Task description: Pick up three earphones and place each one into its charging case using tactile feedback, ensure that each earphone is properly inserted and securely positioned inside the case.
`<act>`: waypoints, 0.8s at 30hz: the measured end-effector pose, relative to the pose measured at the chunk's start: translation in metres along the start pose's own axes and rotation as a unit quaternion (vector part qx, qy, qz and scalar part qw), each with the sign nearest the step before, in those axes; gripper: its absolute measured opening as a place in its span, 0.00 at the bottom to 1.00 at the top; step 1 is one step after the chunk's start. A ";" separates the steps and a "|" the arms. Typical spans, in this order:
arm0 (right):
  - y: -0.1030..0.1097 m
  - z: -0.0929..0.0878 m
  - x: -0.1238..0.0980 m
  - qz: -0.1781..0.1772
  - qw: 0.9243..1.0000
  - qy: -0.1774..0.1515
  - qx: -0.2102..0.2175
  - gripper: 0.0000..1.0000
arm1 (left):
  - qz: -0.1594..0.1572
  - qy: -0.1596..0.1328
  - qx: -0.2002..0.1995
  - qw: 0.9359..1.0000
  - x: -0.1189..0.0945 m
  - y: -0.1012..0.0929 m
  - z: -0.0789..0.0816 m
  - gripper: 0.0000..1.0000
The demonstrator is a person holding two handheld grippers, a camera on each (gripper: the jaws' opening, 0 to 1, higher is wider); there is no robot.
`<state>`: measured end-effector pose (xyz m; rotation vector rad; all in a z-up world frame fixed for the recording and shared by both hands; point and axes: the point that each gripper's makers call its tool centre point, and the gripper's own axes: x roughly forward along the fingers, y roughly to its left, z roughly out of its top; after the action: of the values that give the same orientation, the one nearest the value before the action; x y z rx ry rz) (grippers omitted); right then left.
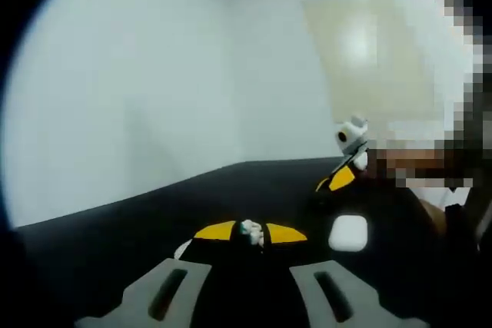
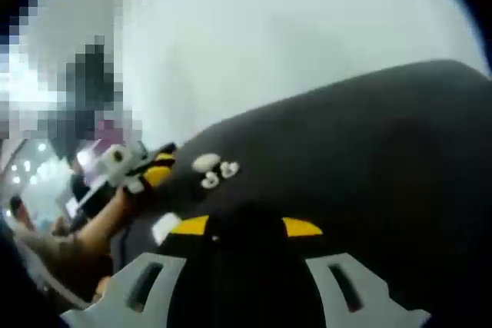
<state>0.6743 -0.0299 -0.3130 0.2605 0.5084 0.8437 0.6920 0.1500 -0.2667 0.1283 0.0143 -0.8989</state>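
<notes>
**Holding an earphone over a dark tabletop, cases still waiting**

Pinching a small white earphone (image 1: 250,230) between their yellow-tipped ends, the left tongs (image 1: 250,233) hover low over the black tabletop (image 1: 115,243); a white charging case (image 1: 348,233) lies just to their right on the cloth, and the right tongs (image 1: 344,168) come into the left gripper view beyond it; in the right gripper view the right tongs (image 2: 244,227) have their yellow tips standing apart with a dark gap between, though blur makes it hard to say whether anything small sits there; I judge them spread and empty; ahead of them a cluster of small white pieces (image 2: 214,170), seemingly earphones or cases, rests on the tabletop, and the left tongs (image 2: 146,167) enter from the left with a person's forearm (image 2: 96,232) behind them.

The likely trouble is slippage: the earphone is tiny and smooth, held by a narrow pinch, and a tilt or a hard press against the case could twist it loose or seat it crooked; the two tongs work close together, so a bump between them could scatter the white pieces; pale walls (image 1: 154,59) stand behind.
</notes>
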 end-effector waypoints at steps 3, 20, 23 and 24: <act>0.004 -0.003 0.006 -0.013 0.997 0.014 -0.071 0.35 | 0.000 0.000 0.001 1.000 0.000 0.000 0.000 0.11; 0.047 0.011 0.017 0.030 0.814 0.018 -0.579 0.22 | 0.000 0.001 0.006 1.000 -0.001 0.000 0.001 0.11; 0.051 0.006 0.018 0.047 0.844 0.007 -0.535 0.20 | -0.001 -0.001 0.007 1.000 -0.001 -0.001 0.001 0.11; 0.049 0.003 0.019 0.057 0.862 0.009 -0.504 0.20 | -0.002 -0.001 0.007 1.000 -0.001 -0.001 0.001 0.11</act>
<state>0.6545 0.0162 -0.2966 -0.6935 0.0151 1.1238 0.6906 0.1495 -0.2654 0.1397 0.0066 -0.9027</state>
